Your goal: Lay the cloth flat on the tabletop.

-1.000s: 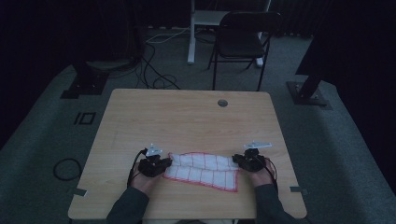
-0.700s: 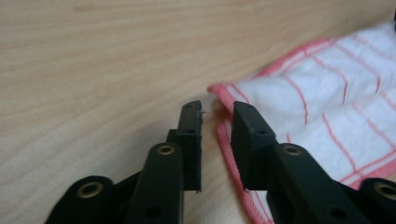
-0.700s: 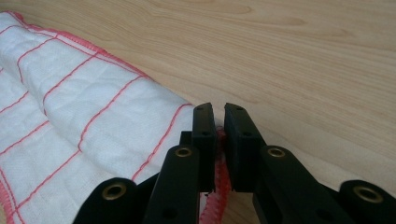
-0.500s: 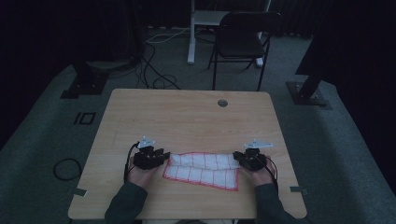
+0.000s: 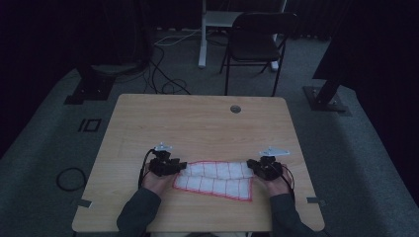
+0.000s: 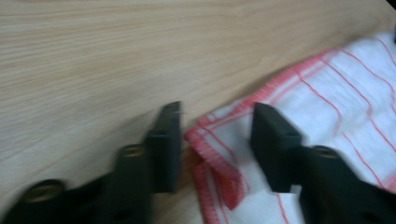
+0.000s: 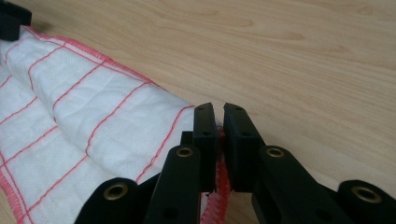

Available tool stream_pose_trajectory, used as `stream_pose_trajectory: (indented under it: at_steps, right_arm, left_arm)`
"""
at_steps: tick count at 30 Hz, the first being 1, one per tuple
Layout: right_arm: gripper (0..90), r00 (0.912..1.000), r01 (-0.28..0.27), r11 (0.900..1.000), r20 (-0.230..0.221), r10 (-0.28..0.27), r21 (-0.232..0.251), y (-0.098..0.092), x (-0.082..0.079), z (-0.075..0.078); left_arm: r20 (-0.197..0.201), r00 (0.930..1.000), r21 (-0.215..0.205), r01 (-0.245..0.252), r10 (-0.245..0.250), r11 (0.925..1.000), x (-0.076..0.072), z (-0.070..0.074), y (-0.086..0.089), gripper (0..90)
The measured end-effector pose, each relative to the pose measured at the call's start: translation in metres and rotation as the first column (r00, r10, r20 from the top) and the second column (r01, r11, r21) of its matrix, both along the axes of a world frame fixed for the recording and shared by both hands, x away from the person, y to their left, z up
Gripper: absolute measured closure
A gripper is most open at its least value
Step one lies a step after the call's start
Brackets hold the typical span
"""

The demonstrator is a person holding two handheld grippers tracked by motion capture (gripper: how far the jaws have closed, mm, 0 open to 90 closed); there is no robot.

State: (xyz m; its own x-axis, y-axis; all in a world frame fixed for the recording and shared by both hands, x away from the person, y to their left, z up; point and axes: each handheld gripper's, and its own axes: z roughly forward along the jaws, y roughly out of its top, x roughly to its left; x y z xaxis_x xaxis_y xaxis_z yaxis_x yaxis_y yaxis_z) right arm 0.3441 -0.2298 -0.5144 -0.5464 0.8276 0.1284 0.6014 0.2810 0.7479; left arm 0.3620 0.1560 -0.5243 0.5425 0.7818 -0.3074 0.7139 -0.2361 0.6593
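- The cloth (image 5: pixel 215 178), white with red checks and a red stitched hem, lies folded along the near edge of the table (image 5: pixel 197 123), between my two hands.
- Its far strip looks doubled over toward the near one, so I judge we are partway through a fold.
- My right gripper (image 7: pixel 219 122) sits at the right end of the cloth, jaws pinched nearly together on the hem. A sliver of red edging shows between the pads, so that corner is held.
- My left gripper (image 6: pixel 215 140) is at the left end, and its jaws have just been opening. They now stand well apart with the cloth's red corner lying loose between them, neither pad pressing on it.
- From the high view, the left gripper (image 5: pixel 165 165) rests just at the cloth's left edge and the right gripper (image 5: pixel 265 168) at its right edge, both low on the tabletop.
- So the step in hand, as I read it, is a release on the left and a hold on the right.
- Next move calls for a fresh bite on the left: line the open jaws over the doubled hem, close on both layers, and keep the right end pinned so the fold doesn't slide.
- Beyond the far edge stands a dark chair (image 5: pixel 259 42); cables (image 5: pixel 163 74) trail on the floor.
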Motion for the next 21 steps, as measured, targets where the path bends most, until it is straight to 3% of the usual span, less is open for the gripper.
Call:
stream_pose_trajectory:
  at_steps: [2, 6, 13, 21]
  right_arm:
    - [84.6, 1.0000, 0.000, 1.000, 0.007, 0.000, -0.001, 0.000, 0.000, 0.002]
    - [84.6, 0.9999, 0.001, 1.000, 0.015, -0.001, 0.002, 0.001, 0.002, 0.004]
    - [84.6, 0.9991, 0.020, 1.000, 0.037, -0.021, 0.016, 0.001, 0.007, 0.007]
    - [84.7, 0.9971, 0.045, 0.998, 0.059, -0.047, 0.035, 0.001, 0.015, 0.011]
  left_arm:
    - [0.012, 0.9998, 0.007, 0.017, -0.017, 0.9998, -0.001, 0.003, -0.001, 73.0]
    - [0.052, 0.9980, 0.025, 0.034, -0.035, 0.9991, 0.000, 0.010, -0.003, 84.5]
    - [0.119, 0.9929, 0.042, -0.002, -0.003, 0.9991, 0.009, 0.017, -0.006, 85.8]
    - [0.159, 0.9868, 0.027, -0.035, 0.030, 0.9990, 0.022, 0.028, -0.007, 85.8]
